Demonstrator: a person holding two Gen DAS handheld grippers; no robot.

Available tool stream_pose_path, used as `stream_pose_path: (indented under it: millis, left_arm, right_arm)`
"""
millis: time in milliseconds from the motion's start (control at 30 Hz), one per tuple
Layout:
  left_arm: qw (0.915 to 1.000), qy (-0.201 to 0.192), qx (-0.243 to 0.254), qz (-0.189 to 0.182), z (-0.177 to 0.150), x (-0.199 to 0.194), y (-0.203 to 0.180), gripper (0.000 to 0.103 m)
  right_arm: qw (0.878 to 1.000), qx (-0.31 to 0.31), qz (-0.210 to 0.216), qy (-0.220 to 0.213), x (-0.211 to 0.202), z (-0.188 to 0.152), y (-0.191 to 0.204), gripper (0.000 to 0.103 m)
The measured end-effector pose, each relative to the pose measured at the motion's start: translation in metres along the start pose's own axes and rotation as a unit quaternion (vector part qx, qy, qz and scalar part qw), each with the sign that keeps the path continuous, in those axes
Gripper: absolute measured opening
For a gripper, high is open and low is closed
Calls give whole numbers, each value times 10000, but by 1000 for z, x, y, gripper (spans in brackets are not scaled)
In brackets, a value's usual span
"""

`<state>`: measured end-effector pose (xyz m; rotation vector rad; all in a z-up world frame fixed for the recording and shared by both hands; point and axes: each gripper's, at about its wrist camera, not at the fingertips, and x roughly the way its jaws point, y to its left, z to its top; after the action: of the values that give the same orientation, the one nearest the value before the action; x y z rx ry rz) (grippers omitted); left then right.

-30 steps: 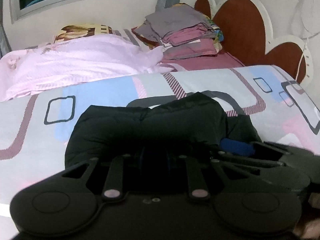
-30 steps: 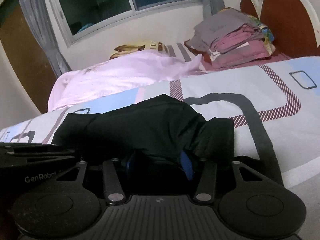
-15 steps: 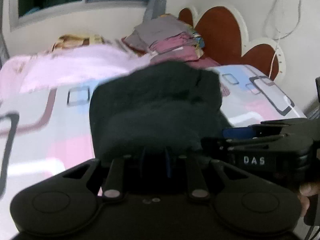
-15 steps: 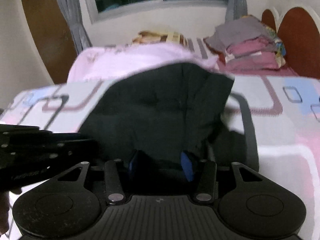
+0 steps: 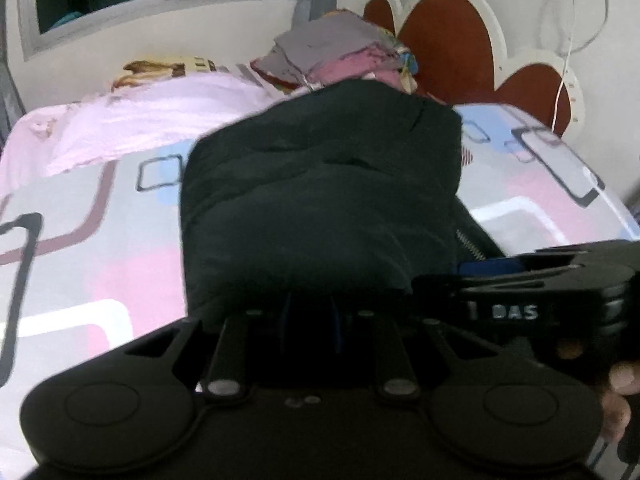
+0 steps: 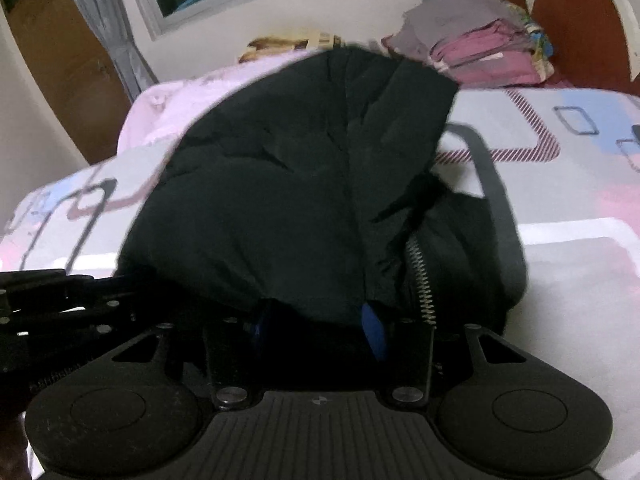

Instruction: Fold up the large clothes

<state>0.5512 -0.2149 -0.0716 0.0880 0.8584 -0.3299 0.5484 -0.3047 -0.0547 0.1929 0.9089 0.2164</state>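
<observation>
Black jacket (image 5: 320, 200) draped forward over patterned bedsheet (image 5: 100, 240), near edge pinched in both grippers' jaws

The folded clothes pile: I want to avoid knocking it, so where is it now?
The folded clothes pile sits at the bed's far end, upper right in the right wrist view, against the red headboard, beyond the black jacket.

Your left gripper (image 5: 310, 320) and right gripper (image 6: 316, 328) sit side by side, angled downward, each clamped on black fabric; fingers (image 5: 616, 396) wrap the right handle.
</observation>
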Motion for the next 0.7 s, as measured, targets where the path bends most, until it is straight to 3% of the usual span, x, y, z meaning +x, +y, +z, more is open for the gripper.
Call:
stream_pose_path:
  millis: [133,267,400,700]
  left_arm:
    - [9996,-248,105,-83,-17,-40,-8,21]
    - [9992,-142,18,-366,-46,-60,-10,21]
    - [9991,1,-58,-410,-58,-49,-9,22]
    - [9994,91,284,-174,-74,-32,-15,22]
  right_arm:
    - [9998,-145,27,-126,-39,-16,8,48]
    - [10000,-32,48,-52,-60,-49,6,48]
    - [9999,52,-88,51,-49,-66,7,47]
    - [9993,249,-249,133,-20,-88,5,47]
